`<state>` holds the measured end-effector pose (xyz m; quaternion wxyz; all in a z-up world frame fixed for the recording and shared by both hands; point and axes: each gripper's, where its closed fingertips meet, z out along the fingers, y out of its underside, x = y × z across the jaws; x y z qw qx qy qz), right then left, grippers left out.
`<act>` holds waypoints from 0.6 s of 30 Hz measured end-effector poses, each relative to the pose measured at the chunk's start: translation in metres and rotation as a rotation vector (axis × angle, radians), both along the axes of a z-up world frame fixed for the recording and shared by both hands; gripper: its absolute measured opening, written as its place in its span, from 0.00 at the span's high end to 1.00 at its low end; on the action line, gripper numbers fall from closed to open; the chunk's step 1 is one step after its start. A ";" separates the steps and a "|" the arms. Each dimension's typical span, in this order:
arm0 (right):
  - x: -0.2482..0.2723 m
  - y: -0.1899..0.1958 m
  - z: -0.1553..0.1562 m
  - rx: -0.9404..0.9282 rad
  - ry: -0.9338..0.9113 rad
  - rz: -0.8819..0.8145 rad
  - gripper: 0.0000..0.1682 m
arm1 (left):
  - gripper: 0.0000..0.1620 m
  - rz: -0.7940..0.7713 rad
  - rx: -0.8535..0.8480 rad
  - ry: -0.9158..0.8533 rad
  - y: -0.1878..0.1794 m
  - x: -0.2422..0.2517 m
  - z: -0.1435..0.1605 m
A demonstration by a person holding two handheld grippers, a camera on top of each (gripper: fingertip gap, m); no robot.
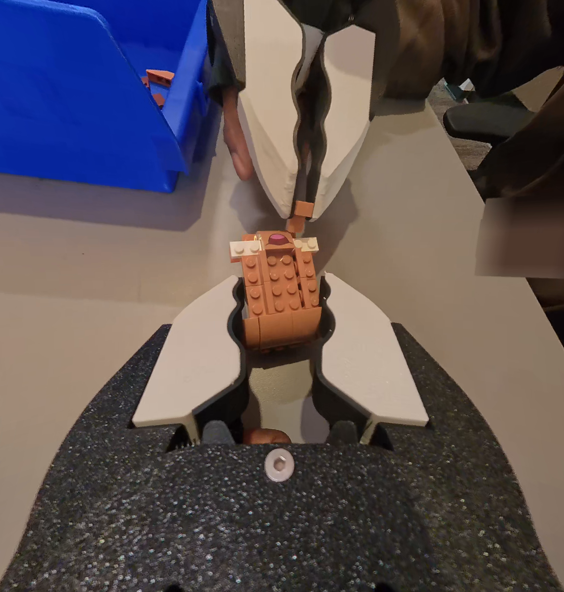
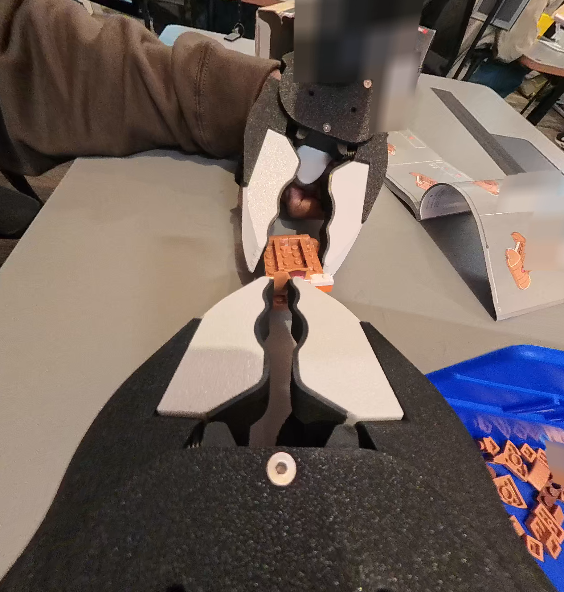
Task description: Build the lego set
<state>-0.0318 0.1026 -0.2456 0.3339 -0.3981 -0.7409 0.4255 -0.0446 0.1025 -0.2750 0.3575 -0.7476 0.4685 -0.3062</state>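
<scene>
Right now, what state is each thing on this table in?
Left gripper: shut on the orange lego model.
Orange lego model: partly built, held above the table.
Right gripper: shut on a small orange piece.
Small orange piece: at the model's front end.
Blue bin: open, loose orange pieces inside.
Instruction booklet: lying open.

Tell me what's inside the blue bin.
The blue bin holds a loose pile of small brown Lego pieces on its floor. The right wrist view's edge crops the pile, and the bin's wall hides most of it in the left wrist view.
</scene>
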 end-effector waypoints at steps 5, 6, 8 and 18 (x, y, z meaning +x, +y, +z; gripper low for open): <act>0.002 -0.002 -0.004 0.056 -0.028 0.007 0.96 | 0.72 -0.002 -0.011 0.012 -0.002 0.001 -0.002; 0.002 -0.002 -0.004 0.065 -0.030 0.006 0.96 | 0.72 -0.002 -0.012 0.013 -0.002 0.001 -0.002; 0.002 -0.002 -0.005 0.083 -0.036 0.005 0.95 | 0.72 0.002 -0.017 0.016 -0.002 0.001 -0.003; 0.001 -0.003 -0.013 0.138 -0.058 -0.006 0.95 | 0.72 0.012 -0.031 0.022 -0.002 0.002 -0.004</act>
